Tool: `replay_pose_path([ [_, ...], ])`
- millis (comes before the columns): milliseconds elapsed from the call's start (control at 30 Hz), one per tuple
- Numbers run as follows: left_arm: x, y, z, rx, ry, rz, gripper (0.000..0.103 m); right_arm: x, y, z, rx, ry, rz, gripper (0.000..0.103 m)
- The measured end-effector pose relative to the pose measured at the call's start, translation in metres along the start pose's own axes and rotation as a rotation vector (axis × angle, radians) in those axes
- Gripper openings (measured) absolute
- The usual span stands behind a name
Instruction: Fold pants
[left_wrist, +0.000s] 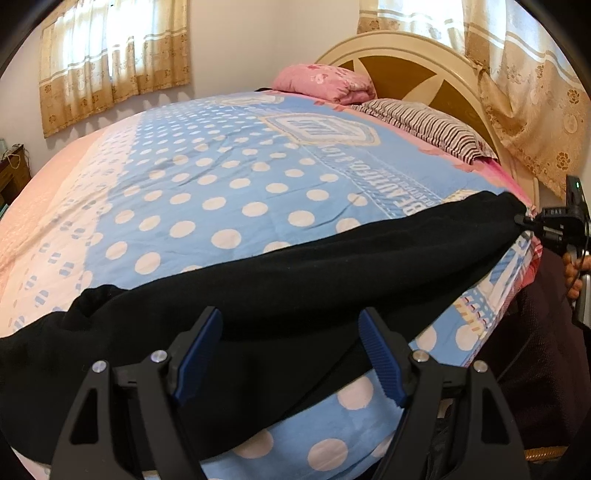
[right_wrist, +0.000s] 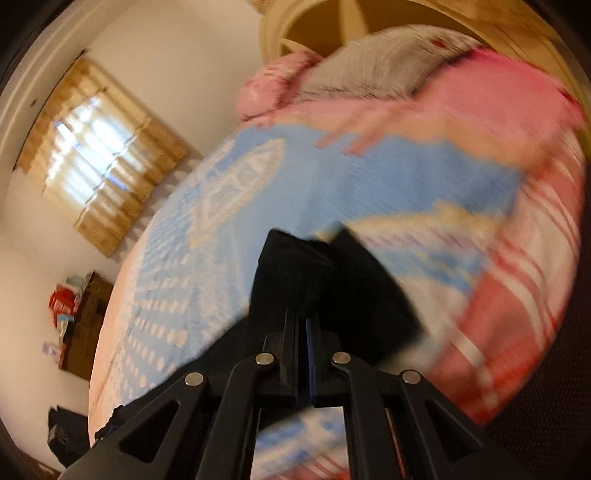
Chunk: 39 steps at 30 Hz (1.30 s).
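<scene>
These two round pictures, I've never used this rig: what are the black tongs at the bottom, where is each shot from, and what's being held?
Each picture comes from a camera on a hand-held gripper, looking along its fingers. No robot: a person carries both. The left view shows the left gripper open above black pants stretched along the near edge of a bed with a dotted blue cover. At its far right, the right gripper pinches one end of the pants. The right view is blurred, but its jaws are shut on that black cloth.
</scene>
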<state>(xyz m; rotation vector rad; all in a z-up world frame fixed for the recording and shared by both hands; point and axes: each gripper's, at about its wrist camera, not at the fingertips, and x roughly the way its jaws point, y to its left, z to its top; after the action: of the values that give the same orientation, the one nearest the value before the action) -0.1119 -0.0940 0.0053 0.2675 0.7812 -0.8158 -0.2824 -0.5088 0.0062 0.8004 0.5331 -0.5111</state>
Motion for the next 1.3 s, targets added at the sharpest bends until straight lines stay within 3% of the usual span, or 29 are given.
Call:
replay_pose_path([
  [133,0.000,0.002,-0.001,-0.022,0.008,0.015,0.079,-0.001,0.043,0.030,-0.117,-0.057,0.056,0.003],
  [267,-0.005,0.004,-0.003,-0.037,-0.003,0.026,0.079,-0.033,0.048,0.033,-0.153,-0.157,0.093,0.003],
  [333,-0.006,0.007,-0.003,-0.045,-0.008,0.025,0.080,-0.037,0.034,0.022,-0.133,-0.149,0.044,0.003],
  [433,-0.001,0.010,-0.003,-0.052,-0.001,0.014,0.081,-0.023,-0.009,-0.003,-0.067,-0.070,-0.065,0.003],
  [533,0.008,0.008,-0.004,-0.038,0.020,0.004,0.081,-0.013,-0.044,-0.022,0.053,-0.010,-0.063,0.003],
  [600,0.010,0.005,-0.004,-0.023,0.029,0.006,0.081,-0.017,-0.044,-0.025,0.053,-0.009,-0.054,0.003],
  [733,0.008,0.006,-0.004,-0.026,0.023,0.005,0.081,-0.026,-0.039,-0.023,0.063,0.020,-0.122,0.006],
  [833,0.010,0.011,-0.004,-0.051,0.029,0.009,0.081,-0.052,-0.025,-0.014,0.012,-0.103,-0.276,0.008],
  [867,0.010,0.013,-0.004,-0.055,0.030,0.010,0.081,-0.057,-0.019,-0.011,-0.023,-0.143,-0.321,0.010],
  [900,0.009,0.014,-0.004,-0.057,0.028,0.011,0.081,-0.061,-0.013,-0.007,-0.064,-0.182,-0.365,0.022],
  [933,0.009,0.015,-0.003,-0.056,0.026,0.013,0.081,-0.063,-0.007,-0.004,-0.098,-0.202,-0.378,0.042],
  [1000,0.007,0.015,-0.003,-0.051,0.020,0.021,0.081,-0.053,0.005,0.006,-0.170,-0.186,-0.323,0.053],
  [1200,0.003,0.016,-0.005,-0.047,0.020,0.037,0.081,0.016,0.025,0.027,-0.360,-0.036,-0.352,0.052],
  [1267,0.002,0.017,-0.006,-0.046,0.020,0.044,0.081,0.034,0.018,0.028,-0.363,0.043,-0.382,0.036],
  [1300,0.001,0.018,-0.006,-0.047,0.021,0.053,0.081,0.044,0.012,0.027,-0.350,0.097,-0.369,0.018],
])
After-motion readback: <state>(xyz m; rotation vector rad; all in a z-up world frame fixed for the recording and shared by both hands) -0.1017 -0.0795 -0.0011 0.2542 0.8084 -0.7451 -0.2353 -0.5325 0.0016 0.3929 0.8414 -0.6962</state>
